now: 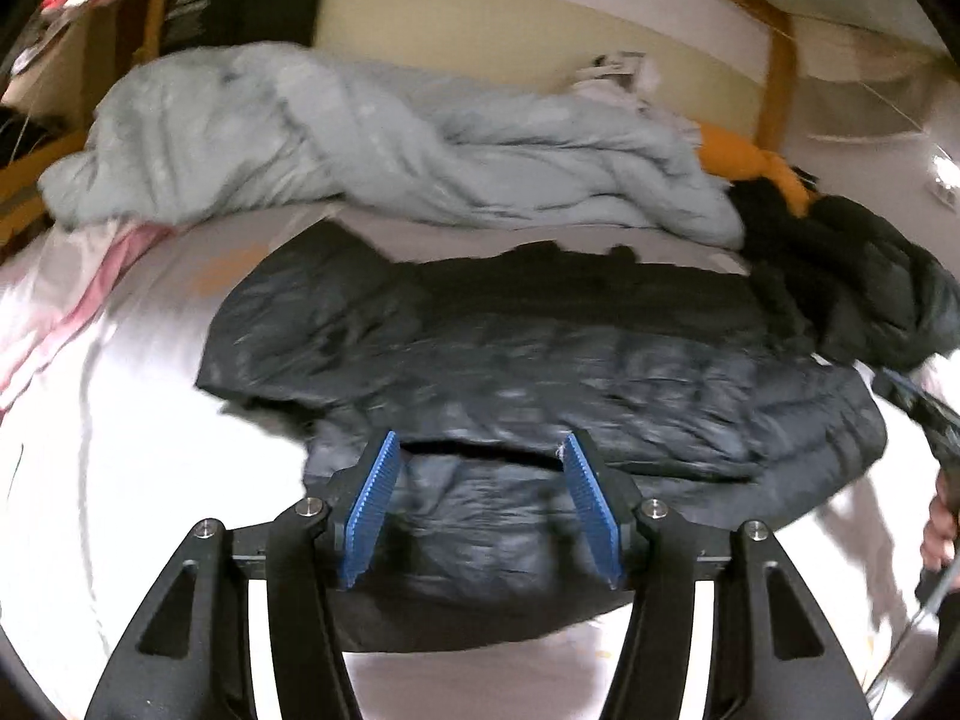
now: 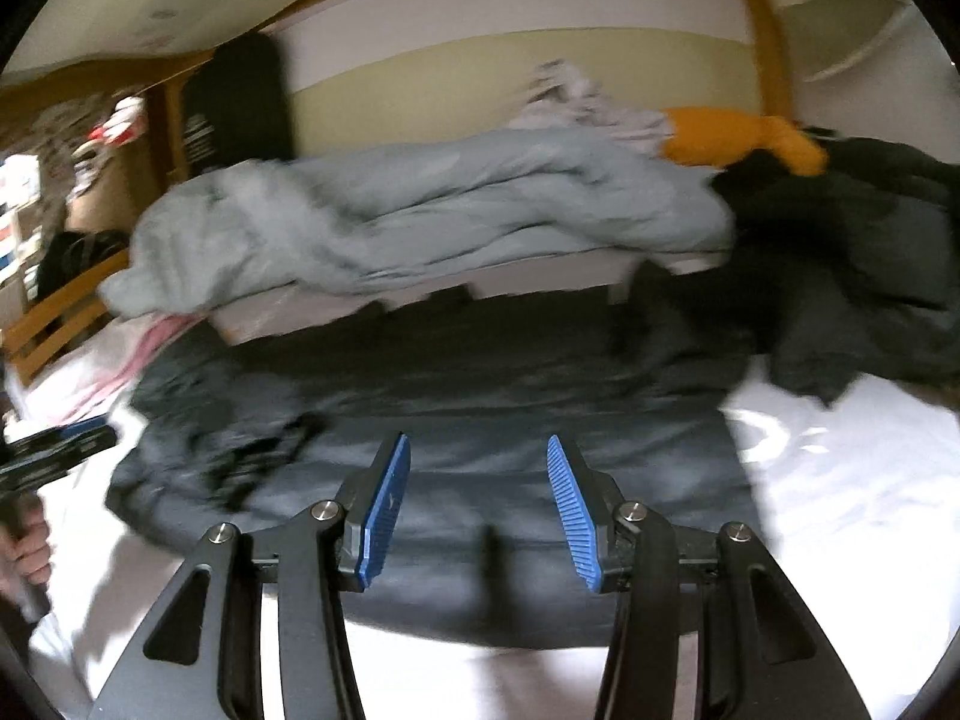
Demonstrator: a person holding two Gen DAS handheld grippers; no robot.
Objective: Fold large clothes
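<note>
Only left view: jacket (image 1: 540,372) opening | both hand-held grippers (image 1: 480,468) (image 2: 480,468) agape, empty

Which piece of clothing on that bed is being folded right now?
Start at the white bed sheet. Spread flat on its near half lies the black puffer jacket. Unlike the pale grey-blue quilt bunched behind it and the dark clothes pile beside it, it is shiny and quilted.
</note>
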